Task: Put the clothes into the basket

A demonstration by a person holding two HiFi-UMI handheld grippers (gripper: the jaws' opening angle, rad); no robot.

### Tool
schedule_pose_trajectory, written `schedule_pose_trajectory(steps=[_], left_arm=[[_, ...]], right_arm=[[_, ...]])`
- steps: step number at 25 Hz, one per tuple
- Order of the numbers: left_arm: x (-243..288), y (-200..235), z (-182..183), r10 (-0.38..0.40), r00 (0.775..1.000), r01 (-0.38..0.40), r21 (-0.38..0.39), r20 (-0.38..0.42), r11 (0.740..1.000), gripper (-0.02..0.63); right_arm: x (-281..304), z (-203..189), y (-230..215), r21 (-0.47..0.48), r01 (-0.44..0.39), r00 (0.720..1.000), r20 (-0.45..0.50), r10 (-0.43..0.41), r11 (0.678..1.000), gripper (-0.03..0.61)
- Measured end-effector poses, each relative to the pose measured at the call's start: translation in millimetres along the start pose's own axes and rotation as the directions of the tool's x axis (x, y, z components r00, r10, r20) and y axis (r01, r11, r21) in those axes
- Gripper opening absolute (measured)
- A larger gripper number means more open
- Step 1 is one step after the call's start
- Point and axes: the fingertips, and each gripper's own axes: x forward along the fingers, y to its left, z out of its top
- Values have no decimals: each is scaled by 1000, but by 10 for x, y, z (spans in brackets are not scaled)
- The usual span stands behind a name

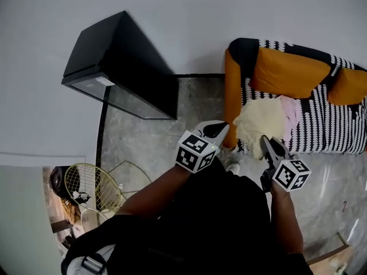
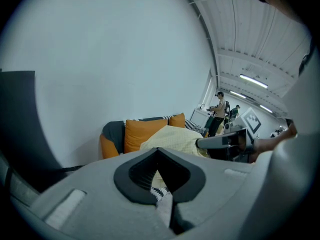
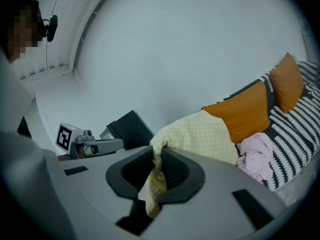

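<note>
Right hand-held gripper point(image 1: 265, 141) point(image 3: 157, 171) is clamping a fold of the pale yellow cloth point(image 1: 261, 119) point(image 3: 200, 134); jaws are nearly together, and the fabric is passing between the pads and hanging out on the camera side. Left hand-held gripper point(image 1: 222, 128) point(image 2: 161, 189) is also sitting with its jaws together at the cloth's point(image 2: 172, 139) other edge, with the yellow fabric running down into the pinch. A black-and-white patterned bit is showing there too; I cannot tell whether that is part of the cloth or the sofa cover behind. The cloth is bunching between the two grippers over the front of the sofa point(image 1: 321, 125), near its orange arm. A pink garment point(image 1: 291, 109) point(image 3: 255, 156) is lying on the striped seat just beside the yellow cloth, below the orange cushion point(image 1: 287, 73). The yellow wire basket point(image 1: 86, 165) is standing on the floor at the person's left, well apart from the sofa and both garments. A black cabinet point(image 1: 123, 62) is standing against the wall beyond the basket.
</note>
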Motion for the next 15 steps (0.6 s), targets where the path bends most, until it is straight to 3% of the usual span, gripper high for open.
schedule_pose_trajectory(steps=[9, 15], left_arm=[[-267, -114, 45, -10, 1000, 10, 24, 19, 1000, 0], [-438, -219, 102, -61, 998, 59, 63, 32, 996, 0]], right_arm=[[-136, -32, 295, -26, -19, 1000, 22, 19, 999, 57], [-227, -115, 563, -38, -5, 999, 48, 7, 999, 57]])
